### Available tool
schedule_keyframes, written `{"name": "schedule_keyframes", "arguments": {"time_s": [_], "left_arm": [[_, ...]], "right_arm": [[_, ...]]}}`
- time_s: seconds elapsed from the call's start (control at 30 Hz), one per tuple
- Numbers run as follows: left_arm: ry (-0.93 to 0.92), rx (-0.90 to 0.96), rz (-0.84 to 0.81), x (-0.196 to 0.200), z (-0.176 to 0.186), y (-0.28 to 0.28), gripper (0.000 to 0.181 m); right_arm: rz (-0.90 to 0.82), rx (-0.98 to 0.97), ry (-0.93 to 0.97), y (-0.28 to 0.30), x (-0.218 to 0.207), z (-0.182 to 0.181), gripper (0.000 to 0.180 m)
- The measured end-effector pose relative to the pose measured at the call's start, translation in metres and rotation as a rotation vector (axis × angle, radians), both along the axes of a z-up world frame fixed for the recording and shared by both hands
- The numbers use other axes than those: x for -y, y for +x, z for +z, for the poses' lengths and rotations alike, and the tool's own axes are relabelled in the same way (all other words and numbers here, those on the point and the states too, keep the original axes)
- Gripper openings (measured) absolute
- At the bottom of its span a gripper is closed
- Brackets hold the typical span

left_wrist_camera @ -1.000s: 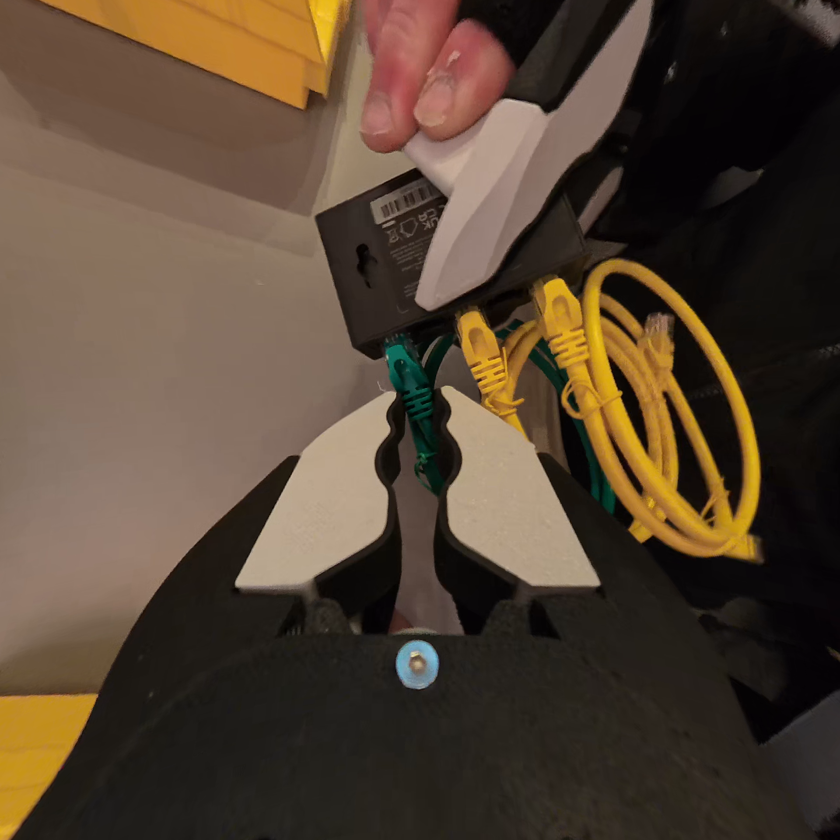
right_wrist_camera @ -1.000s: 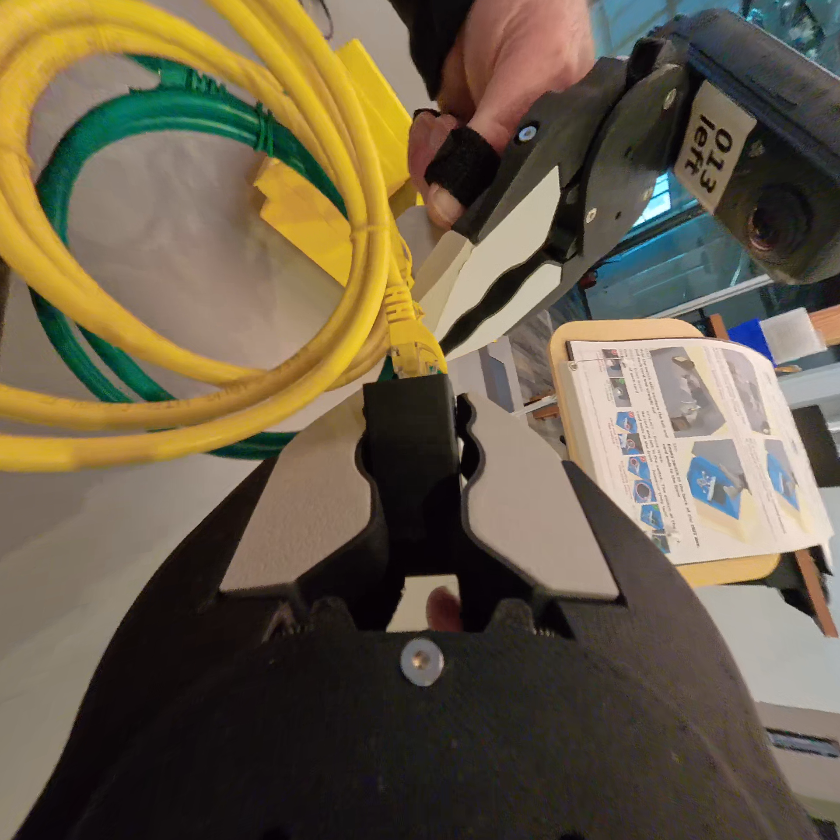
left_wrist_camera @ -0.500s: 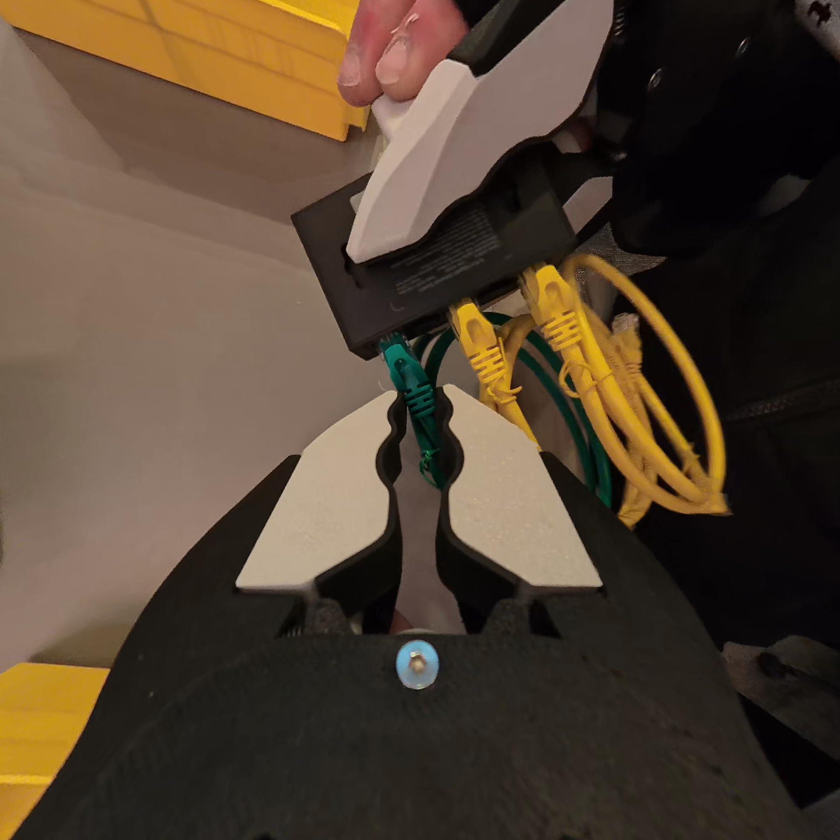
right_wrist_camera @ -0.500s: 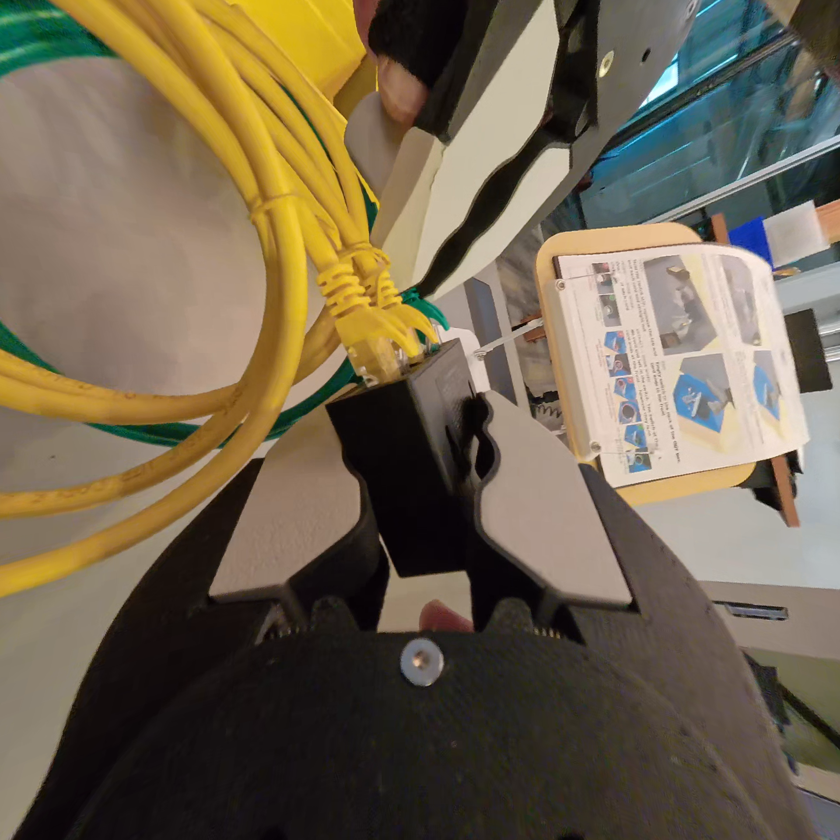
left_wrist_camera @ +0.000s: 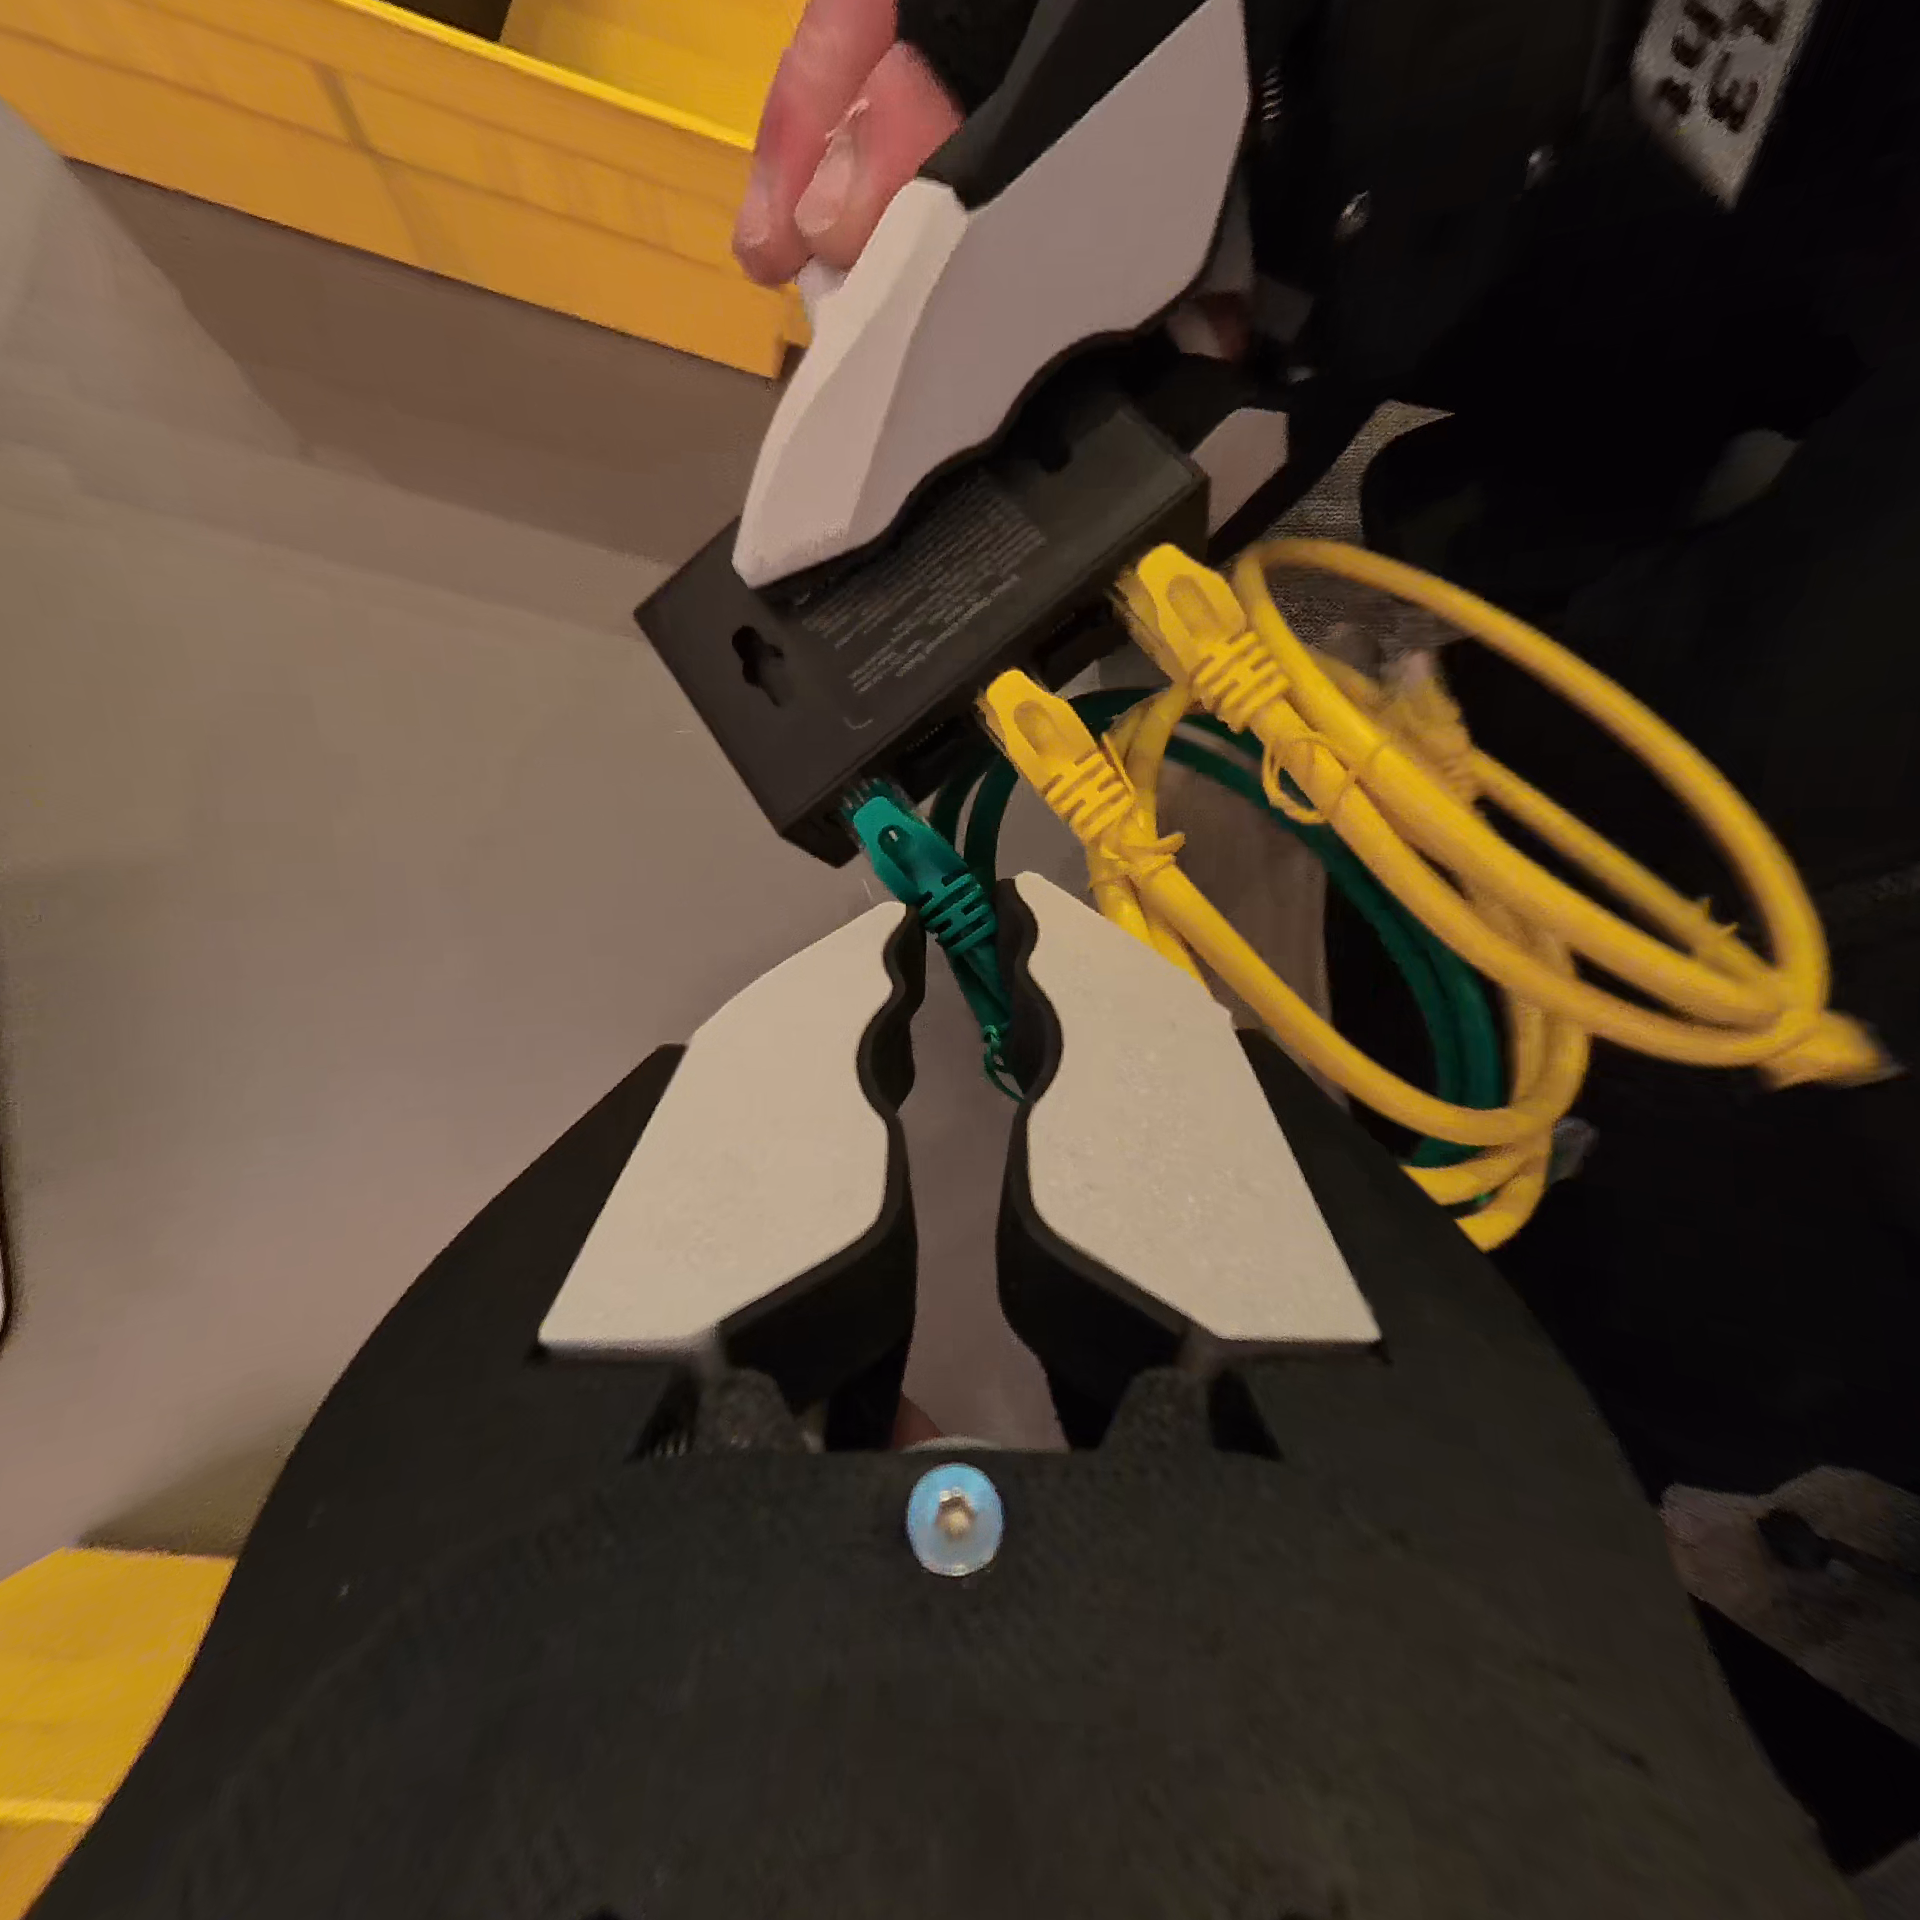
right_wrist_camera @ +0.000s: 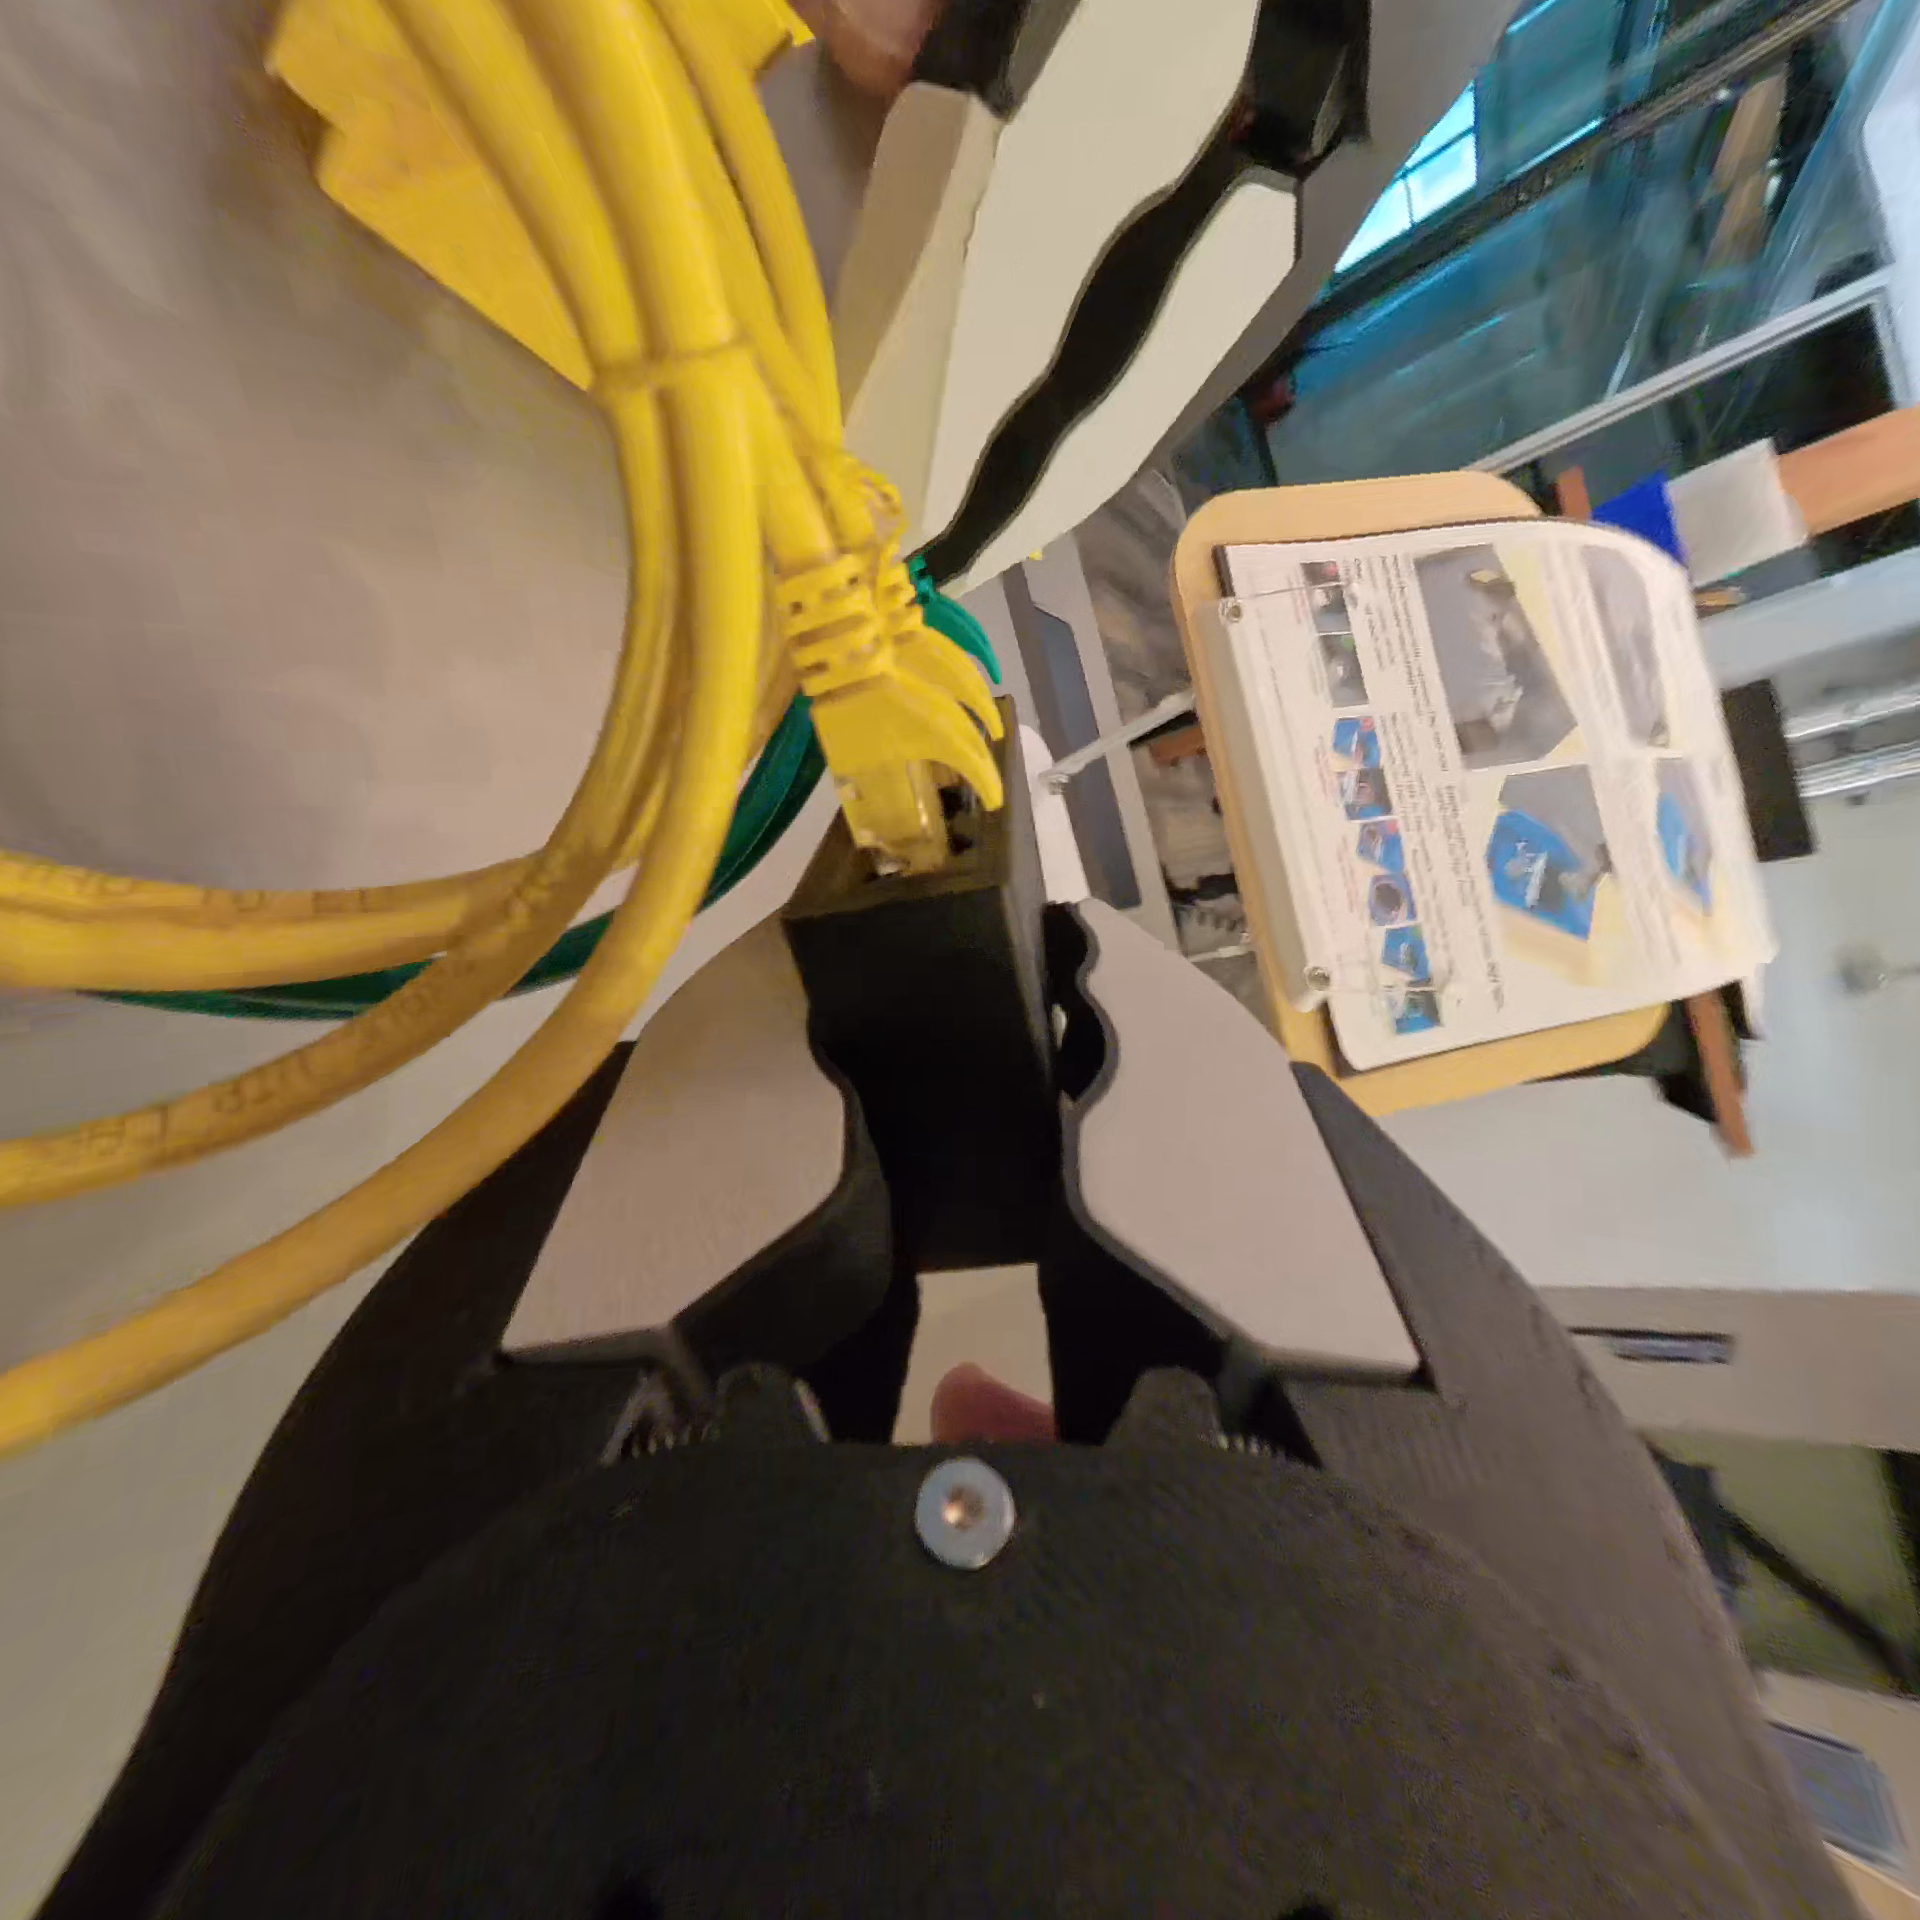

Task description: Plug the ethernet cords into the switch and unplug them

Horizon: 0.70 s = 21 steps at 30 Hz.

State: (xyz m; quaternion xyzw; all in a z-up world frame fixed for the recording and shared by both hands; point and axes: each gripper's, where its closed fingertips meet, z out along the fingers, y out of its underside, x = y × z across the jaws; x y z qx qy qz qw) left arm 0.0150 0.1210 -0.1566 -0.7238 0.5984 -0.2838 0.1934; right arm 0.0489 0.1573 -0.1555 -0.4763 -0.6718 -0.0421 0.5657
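The left hand-held gripper [left_wrist_camera: 961, 920] is closed narrowly around the green cord [left_wrist_camera: 961, 920] just behind its plug, which sits in the end port of the black switch [left_wrist_camera: 831, 665]. The right hand-held gripper [right_wrist_camera: 961, 935] clamps the switch [right_wrist_camera: 925, 1049] by its body and holds it in the air above the grey worktop [left_wrist_camera: 312, 883]. Beside the green plug, two yellow cords [left_wrist_camera: 1070, 769] are plugged in, their tied coils hanging to one side. Compared with a second ago, the switch has tilted and lifted slightly, yet the green plug looks seated as before. This suggests the unplugging pull is under way but the latch has not released. Yellow bins [left_wrist_camera: 364, 156] stand behind.
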Motion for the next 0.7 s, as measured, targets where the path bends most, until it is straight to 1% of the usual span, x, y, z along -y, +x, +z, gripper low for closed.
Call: {"name": "schedule_keyframes", "arguments": {"time_s": [0.03, 0.17, 0.27, 0.4, 0.53, 0.7], "left_arm": [[-0.003, -0.004, -0.008, 0.001, 0.0, 0.0, 0.012], [-0.052, 0.03, -0.038, 0.003, 0.004, 0.001, 0.012], [-0.093, 0.028, -0.086, 0.007, -0.001, -0.001, 0.012], [-0.143, 0.112, -0.135, 0.008, 0.003, 0.0, 0.012], [-0.154, 0.127, -0.185, 0.01, -0.003, 0.0, 0.012], [-0.182, 0.204, -0.276, 0.019, 0.005, 0.002, 0.012]], "right_arm": [[0.019, -0.021, -0.028, -0.001, 0.002, -0.001, 0.032], [0.084, -0.082, -0.001, -0.005, 0.009, 0.005, 0.029], [0.124, -0.088, -0.036, -0.008, 0.013, 0.001, 0.029], [0.16, -0.125, -0.06, -0.01, 0.018, 0.005, 0.029], [0.211, -0.118, -0.088, -0.013, 0.027, 0.004, 0.029], [0.279, -0.16, -0.147, -0.013, 0.036, 0.01, 0.029]]}}
